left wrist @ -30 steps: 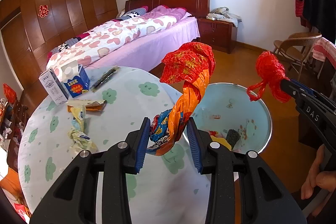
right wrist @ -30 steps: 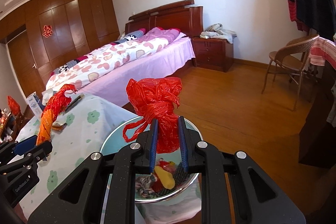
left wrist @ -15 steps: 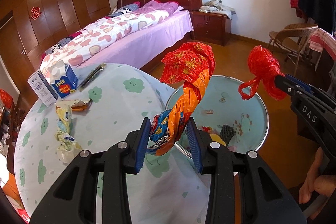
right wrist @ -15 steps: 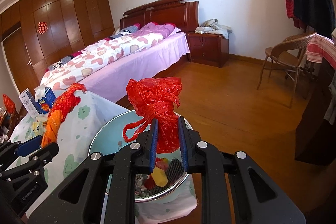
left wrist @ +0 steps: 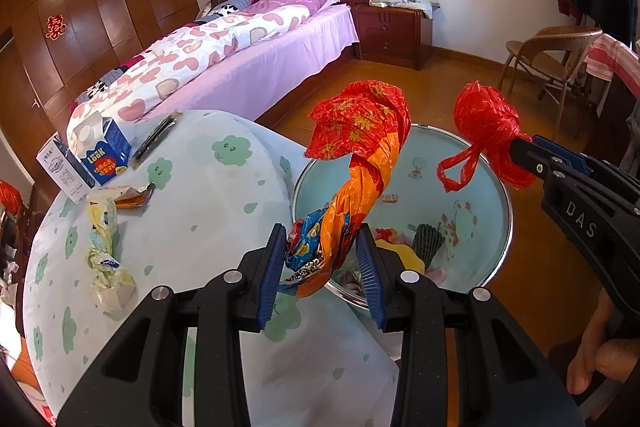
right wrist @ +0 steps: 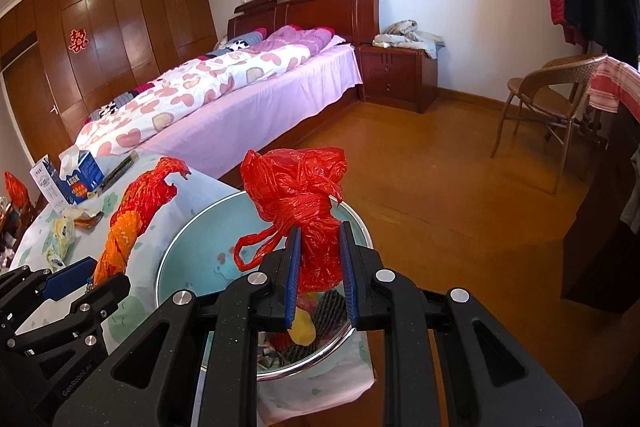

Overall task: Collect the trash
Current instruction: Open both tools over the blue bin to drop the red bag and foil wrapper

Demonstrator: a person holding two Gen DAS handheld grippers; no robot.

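My left gripper (left wrist: 322, 259) is shut on a twisted orange-and-red foil wrapper (left wrist: 356, 151) that stands up from its jaws, over the near rim of the trash bin (left wrist: 506, 195). The right gripper (right wrist: 318, 267) is shut on a knotted red plastic bag (right wrist: 298, 187) held above the same bin (right wrist: 172, 251). That bin is pale blue with a metal rim and holds several scraps, one of them yellow. From the left wrist view the red bag (left wrist: 486, 123) and right gripper (left wrist: 532, 153) hang over the bin's far right side.
A round table (left wrist: 208, 211) with a cloud-print cloth bears crumpled yellow wrappers (left wrist: 104, 251), a blue carton (left wrist: 102, 151), a white box (left wrist: 58, 167) and a dark flat packet (left wrist: 154, 139). Beyond are a bed (right wrist: 224, 91), a nightstand (right wrist: 396, 75) and a chair (right wrist: 548, 103). A hand (left wrist: 600, 359) shows at lower right.
Both grippers have sunk and drifted toward the bin with their loads; the bin now looks larger and lies more directly beneath them. Neither grip has changed.
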